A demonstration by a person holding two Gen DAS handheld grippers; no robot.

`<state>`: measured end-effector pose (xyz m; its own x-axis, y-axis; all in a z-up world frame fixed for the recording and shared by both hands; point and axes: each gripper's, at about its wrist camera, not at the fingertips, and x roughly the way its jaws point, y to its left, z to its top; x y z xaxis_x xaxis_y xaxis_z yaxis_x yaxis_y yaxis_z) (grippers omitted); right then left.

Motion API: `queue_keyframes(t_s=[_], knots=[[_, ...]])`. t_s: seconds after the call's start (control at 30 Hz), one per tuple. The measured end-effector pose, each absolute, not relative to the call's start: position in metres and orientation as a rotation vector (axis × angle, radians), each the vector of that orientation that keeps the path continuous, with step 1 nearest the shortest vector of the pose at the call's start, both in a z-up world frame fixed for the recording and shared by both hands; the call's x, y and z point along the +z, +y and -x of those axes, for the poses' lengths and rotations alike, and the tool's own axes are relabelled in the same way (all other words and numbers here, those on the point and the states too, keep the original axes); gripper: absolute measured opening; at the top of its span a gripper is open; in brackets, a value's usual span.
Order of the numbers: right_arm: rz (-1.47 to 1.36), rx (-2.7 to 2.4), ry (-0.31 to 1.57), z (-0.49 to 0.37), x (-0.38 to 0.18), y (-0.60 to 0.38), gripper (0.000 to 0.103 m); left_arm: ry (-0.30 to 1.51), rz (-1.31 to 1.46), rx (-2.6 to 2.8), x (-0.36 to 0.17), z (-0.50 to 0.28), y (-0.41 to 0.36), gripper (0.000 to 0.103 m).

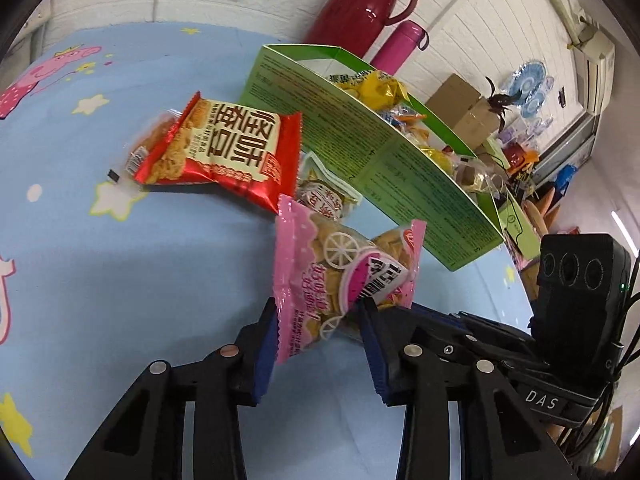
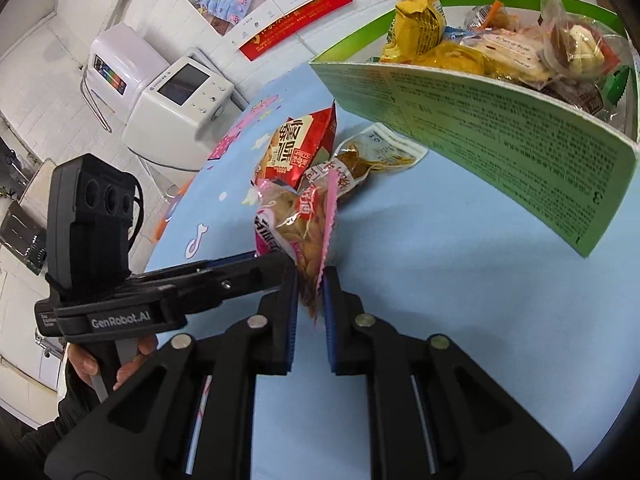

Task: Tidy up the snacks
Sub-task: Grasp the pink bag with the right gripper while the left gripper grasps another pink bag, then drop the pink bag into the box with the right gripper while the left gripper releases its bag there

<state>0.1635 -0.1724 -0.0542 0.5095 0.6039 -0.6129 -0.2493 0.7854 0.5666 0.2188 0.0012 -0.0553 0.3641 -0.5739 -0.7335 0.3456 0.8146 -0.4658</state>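
A pink packet of pale crisps (image 1: 340, 268) hangs just above the blue cartoon tablecloth (image 1: 120, 272). My left gripper (image 1: 319, 308) is shut on it, one blue pad on each side of its bulk. In the right wrist view my right gripper (image 2: 311, 280) is shut on the same pink packet (image 2: 296, 224), pinching its zigzag edge. The left gripper (image 2: 276, 260) reaches in from the left. Behind lie a red packet (image 1: 216, 148) and a clear packet of brown snack (image 1: 324, 196). The green box (image 1: 400, 168) beyond holds several wrapped snacks.
A maroon jug (image 1: 360, 4) and a pink bottle (image 1: 400, 46) stand behind the green box (image 2: 500, 120). A white machine (image 2: 176, 96) sits off the table's far edge. A person's hand (image 2: 84, 364) holds the left gripper's handle.
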Motion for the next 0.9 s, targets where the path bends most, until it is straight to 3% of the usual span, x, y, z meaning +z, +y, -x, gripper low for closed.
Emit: queue_keyframes(t_s=[0.1,0.6,0.9], knots=[[-0.443,0.515,0.888,-0.160,-0.052,-0.177,0.014,1.017,0.227,-0.590,-0.049,-0.214,-0.005,0.025],[-0.436,0.468,0.648,-0.157,0.029,-0.228,0.014,0.824,0.137,-0.656,0.048,-0.222,-0.065,0.024],[-0.438,0.380,0.601,-0.191,0.040,-0.276,0.014,0.823,0.094,-0.693,0.058,-0.272,-0.120,0.024]])
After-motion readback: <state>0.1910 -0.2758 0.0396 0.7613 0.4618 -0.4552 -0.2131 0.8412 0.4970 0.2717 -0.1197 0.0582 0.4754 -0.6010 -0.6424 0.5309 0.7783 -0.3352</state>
